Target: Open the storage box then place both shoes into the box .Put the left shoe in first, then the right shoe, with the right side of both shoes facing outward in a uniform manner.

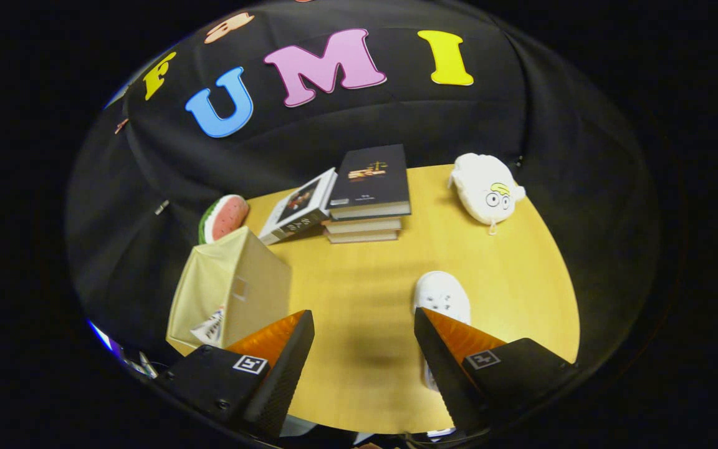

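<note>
A pale yellow storage box [234, 293] stands on the wooden table [359, 280], just ahead of my left finger [275, 340]. Its open side faces left, and a white shoe [209, 327] shows inside near the bottom. A second white shoe [441, 298] lies on the table, its toe pointing away, partly hidden behind my right finger [452, 340]. My gripper [364, 324] hovers above the table, open, with only bare tabletop between the fingers.
A stack of books [368, 193] lies beyond the fingers, with another book [300, 209] leaning against it. A watermelon-slice plush [225, 217] sits behind the box. A white plush toy [487, 187] rests at the far right of the table.
</note>
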Available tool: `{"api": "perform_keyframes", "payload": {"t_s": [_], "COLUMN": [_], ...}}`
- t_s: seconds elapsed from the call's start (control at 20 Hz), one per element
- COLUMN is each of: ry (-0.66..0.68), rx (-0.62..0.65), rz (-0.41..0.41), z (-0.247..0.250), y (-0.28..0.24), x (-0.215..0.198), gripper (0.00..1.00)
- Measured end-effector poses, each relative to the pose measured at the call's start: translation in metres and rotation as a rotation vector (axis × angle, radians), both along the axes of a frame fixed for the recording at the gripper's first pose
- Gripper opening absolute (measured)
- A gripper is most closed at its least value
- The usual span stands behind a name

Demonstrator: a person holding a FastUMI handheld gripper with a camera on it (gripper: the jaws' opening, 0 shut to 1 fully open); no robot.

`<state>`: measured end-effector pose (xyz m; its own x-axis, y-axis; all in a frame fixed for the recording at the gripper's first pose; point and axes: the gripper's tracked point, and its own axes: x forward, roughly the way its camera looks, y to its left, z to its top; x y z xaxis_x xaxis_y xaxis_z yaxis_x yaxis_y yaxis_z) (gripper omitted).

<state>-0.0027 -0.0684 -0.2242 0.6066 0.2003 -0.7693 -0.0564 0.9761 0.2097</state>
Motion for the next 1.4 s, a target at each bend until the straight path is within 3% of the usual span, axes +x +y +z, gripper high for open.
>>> {"api": "perform_keyframes", "payload": {"t_s": [0.15, 0.45, 0.8, 1.0, 1.15, 1.3, 1.4], "ry": [0.034, 0.173, 0.257, 0.277, 0.306, 0.331, 0.350], "rx": [-0.108, -0.190, -0.211, -0.193, -0.143, -0.098, -0.025], "rz": [0.035, 0.092, 0.169, 0.124, 0.093, 0.102, 0.077], "z": [-0.029, -0.091, -0.125, -0.141, -0.152, -0.164, -0.165], "y": [-0.047, -0.094, -0.093, -0.094, -0.089, -0.081, -0.069], "x": [-0.015, -0.042, -0.046, -0.033, -0.023, -0.022, -0.024], "gripper": [0.99, 0.99, 0.99, 0.99, 0.89, 0.89, 0.70]}}
